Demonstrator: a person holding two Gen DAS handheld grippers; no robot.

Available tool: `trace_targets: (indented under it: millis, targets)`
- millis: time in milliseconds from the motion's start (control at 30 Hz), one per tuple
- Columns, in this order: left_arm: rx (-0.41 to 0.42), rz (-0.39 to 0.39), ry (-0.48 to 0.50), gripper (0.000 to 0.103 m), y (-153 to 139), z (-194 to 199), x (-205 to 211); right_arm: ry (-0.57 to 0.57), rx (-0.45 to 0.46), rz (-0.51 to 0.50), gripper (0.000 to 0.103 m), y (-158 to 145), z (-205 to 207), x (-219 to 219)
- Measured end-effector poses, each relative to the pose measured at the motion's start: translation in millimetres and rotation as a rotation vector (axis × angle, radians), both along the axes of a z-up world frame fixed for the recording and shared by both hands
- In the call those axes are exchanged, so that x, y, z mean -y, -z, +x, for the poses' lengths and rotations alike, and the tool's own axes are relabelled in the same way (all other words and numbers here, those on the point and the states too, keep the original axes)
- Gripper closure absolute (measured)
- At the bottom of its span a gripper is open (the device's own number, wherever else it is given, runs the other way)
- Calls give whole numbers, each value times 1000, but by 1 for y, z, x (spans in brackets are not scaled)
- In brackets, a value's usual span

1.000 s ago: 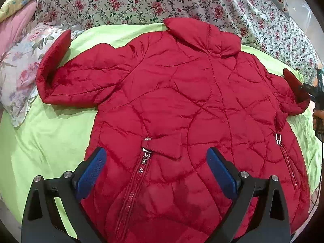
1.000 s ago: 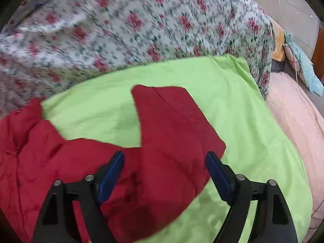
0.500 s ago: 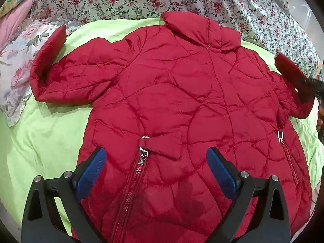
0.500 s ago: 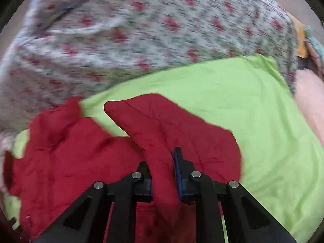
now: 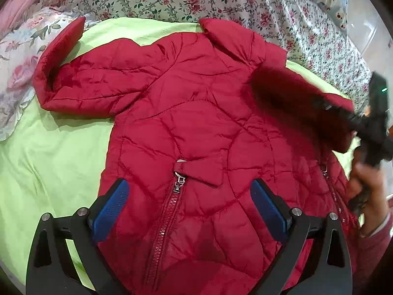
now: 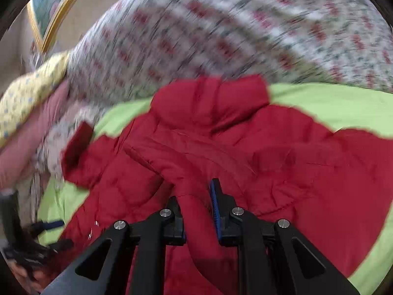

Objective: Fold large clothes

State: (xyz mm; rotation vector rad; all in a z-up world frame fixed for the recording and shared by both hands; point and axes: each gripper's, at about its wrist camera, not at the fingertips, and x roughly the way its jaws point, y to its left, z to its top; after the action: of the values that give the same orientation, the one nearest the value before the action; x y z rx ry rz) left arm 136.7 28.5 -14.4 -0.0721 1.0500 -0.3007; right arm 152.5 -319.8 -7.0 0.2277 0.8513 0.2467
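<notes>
Quilted red jacket point(image 5: 186, 127) lies spread flat on the green sheet point(image 5: 49, 162) of the bed, collar toward the floral bedding point(image 5: 221, 0). Left tongs point(image 5: 188, 211) hover with their pads spread wide above the jacket's lower front, its zipper between them, nothing gripped. Right tongs point(image 6: 196, 211) are pressed together, pinching the jacket's sleeve point(image 6: 194, 196), which is drawn across over the jacket's body.
</notes>
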Motion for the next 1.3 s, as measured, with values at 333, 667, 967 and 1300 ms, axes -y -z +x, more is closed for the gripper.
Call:
trace_targets:
  millis: [333,667,967,1300]
  targets:
    - [-98,-200,32,3,-2,31,-20,-247,-15,-34,82,34,-5,-70]
    - [-204,-339,95,5,20,125,10,-301,-4,-47,81,41,-5,-85]
    - [-237,-356,132,90,35,141,27,-305,-36,-33,50,39,-13,-82]
    - [1,-173,32,93,9,120,-6,-61,8,34,50,12,-44,-12]
